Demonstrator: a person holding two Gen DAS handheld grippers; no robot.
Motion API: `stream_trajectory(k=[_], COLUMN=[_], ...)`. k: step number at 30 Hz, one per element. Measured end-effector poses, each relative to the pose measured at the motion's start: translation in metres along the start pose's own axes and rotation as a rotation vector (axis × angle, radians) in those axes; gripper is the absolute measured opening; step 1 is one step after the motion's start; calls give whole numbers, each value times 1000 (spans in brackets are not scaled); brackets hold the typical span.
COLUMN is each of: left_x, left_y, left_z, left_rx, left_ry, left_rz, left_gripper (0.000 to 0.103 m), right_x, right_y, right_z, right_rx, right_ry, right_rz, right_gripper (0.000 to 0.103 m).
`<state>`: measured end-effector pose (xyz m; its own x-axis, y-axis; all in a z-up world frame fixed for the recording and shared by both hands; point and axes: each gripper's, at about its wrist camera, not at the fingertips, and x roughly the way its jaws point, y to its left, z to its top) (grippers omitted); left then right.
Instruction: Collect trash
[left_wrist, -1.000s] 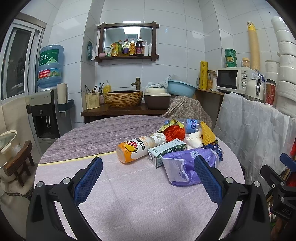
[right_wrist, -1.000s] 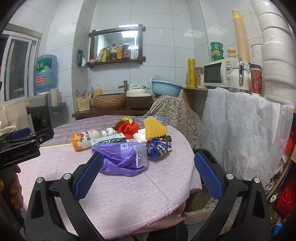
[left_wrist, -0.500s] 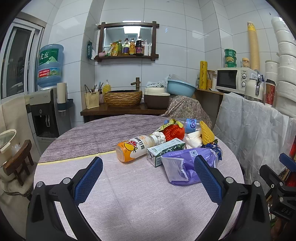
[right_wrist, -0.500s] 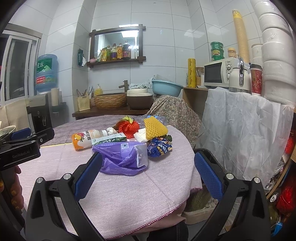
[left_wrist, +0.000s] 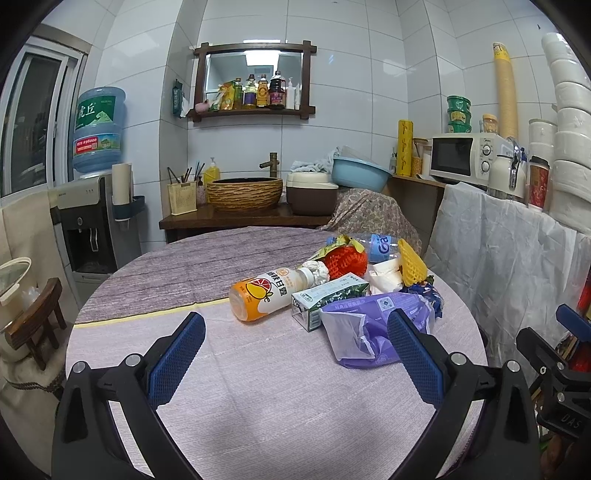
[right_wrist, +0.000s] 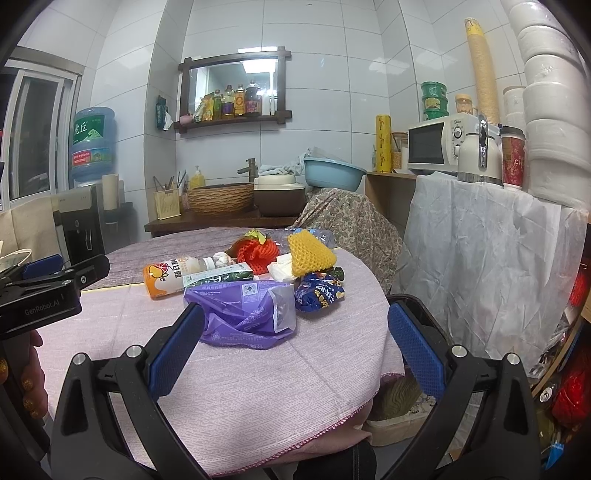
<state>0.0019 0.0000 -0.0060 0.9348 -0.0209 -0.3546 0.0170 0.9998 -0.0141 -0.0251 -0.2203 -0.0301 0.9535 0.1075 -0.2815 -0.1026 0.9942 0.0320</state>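
A heap of trash lies on the round table (left_wrist: 258, 387): an orange-labelled drink bottle (left_wrist: 266, 293) on its side, a green carton (left_wrist: 328, 297), a purple plastic bag (left_wrist: 373, 328), red foam net (left_wrist: 345, 258), yellow foam net (left_wrist: 412, 264), a clear water bottle (left_wrist: 380, 243) and a blue snack wrapper (right_wrist: 319, 291). My left gripper (left_wrist: 295, 354) is open and empty, short of the bottle and the bag. My right gripper (right_wrist: 295, 343) is open and empty, just in front of the purple bag (right_wrist: 247, 310).
The table's right edge (right_wrist: 373, 387) drops beside a white draped counter (right_wrist: 487, 251) holding a microwave (right_wrist: 437, 146) and stacked cups. A wooden shelf with a basket basin (left_wrist: 243, 194) stands behind. A water dispenser (left_wrist: 92, 206) stands at the left.
Both grippers have drifted very slightly; the trash sits a touch lower in both views. Nothing was grasped or moved.
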Motion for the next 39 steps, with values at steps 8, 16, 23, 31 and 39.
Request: stream_trajectory(k=[8, 16, 23, 31, 39], left_x=[1, 1, 2, 2, 4], left_y=[1, 0, 2, 4, 5], left_z=[1, 1, 1, -1, -2], left_rx=[-1, -1, -16, -14, -18], left_ry=[-2, 0, 1, 7, 12], left_rz=[2, 3, -2, 2, 0], left_gripper=[98, 98, 98, 98, 98], right_x=[0, 0, 0, 1, 2], right_y=[0, 0, -1, 1, 1], right_z=[-1, 0, 1, -1, -2], right_rx=[2, 5, 6, 3, 4], right_ry=[-3, 1, -1, 8, 12], right_rz=[-1, 2, 0, 5, 4], right_gripper=[98, 98, 98, 98, 98])
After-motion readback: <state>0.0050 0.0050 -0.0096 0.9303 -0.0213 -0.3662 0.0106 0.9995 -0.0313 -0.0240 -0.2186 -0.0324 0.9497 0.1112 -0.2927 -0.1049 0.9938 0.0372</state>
